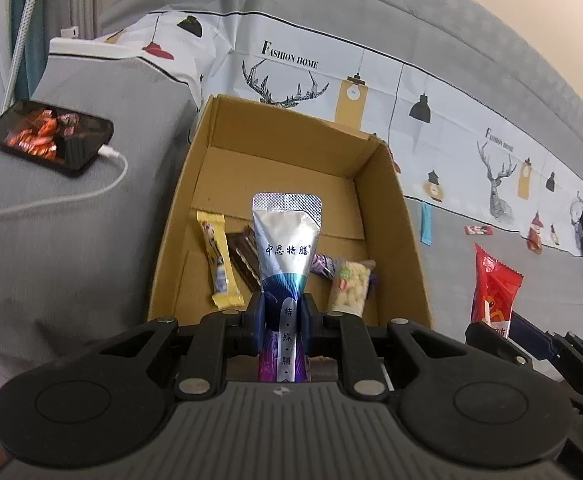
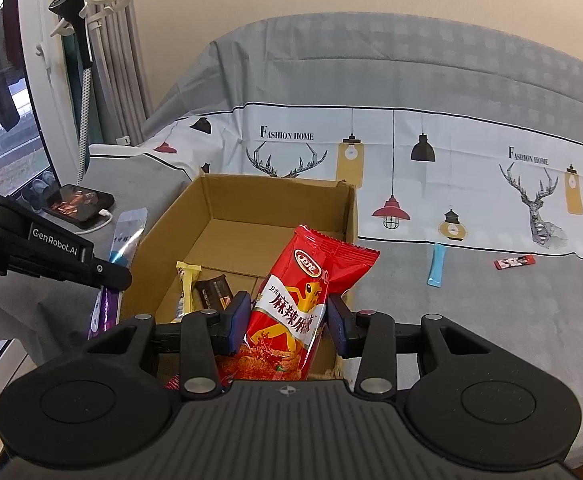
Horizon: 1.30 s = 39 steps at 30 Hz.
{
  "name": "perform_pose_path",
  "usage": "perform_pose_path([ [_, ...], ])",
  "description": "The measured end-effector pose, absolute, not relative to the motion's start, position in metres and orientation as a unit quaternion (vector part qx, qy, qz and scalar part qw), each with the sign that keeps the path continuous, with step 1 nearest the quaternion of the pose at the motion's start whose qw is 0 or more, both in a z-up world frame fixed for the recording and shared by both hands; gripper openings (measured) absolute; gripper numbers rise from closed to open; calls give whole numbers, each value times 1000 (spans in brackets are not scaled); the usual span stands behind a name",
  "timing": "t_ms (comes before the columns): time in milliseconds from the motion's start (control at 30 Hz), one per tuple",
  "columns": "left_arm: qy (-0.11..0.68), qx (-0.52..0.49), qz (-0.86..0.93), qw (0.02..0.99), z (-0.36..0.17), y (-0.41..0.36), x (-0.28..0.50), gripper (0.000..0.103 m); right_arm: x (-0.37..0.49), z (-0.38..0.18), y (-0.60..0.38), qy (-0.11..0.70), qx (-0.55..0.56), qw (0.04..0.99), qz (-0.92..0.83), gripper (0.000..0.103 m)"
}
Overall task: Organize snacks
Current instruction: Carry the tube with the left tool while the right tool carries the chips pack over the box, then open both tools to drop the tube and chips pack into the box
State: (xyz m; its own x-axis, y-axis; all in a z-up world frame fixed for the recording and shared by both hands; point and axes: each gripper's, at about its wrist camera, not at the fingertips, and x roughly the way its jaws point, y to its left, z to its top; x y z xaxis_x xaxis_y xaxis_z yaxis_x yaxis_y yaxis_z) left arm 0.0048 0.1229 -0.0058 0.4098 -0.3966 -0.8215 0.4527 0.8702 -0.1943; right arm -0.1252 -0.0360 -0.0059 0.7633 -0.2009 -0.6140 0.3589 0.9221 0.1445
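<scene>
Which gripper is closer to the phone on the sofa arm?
Left. The left gripper, holding the silver pouch, is on the phone's side of the box; the right gripper is farther over.

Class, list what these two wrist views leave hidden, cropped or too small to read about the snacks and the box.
- Silver pouch, left wrist view: its lower end is hidden behind the left gripper.
- Red snack bag, right wrist view: its bottom is covered by the right gripper.
- Cardboard box, right view: the near floor is blocked by the bag.
- Small red packet on the sofa: print too small.
</scene>
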Motion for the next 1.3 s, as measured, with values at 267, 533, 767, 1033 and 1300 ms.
perform_pose_path([
  [267, 482, 41, -246, 840, -17, 106, 39, 20, -87, -22, -49, 320, 131, 928, -141, 43],
  [533, 496, 54, -240, 832, -39, 87, 70, 20, -42, -43, -64, 334, 126, 925, -131, 44],
  [767, 503, 68, -234, 829, -62, 72, 94, 20, -11, -63, -77, 345, 121, 922, -128, 44],
  [1033, 505, 81, -216, 832, -81, 62, 113, 41, 7, -75, -85, 355, 123, 917, -135, 53],
  [1300, 489, 114, -198, 842, -75, 67, 94, 103, -7, -66, -84, 363, 132, 909, -157, 90],
])
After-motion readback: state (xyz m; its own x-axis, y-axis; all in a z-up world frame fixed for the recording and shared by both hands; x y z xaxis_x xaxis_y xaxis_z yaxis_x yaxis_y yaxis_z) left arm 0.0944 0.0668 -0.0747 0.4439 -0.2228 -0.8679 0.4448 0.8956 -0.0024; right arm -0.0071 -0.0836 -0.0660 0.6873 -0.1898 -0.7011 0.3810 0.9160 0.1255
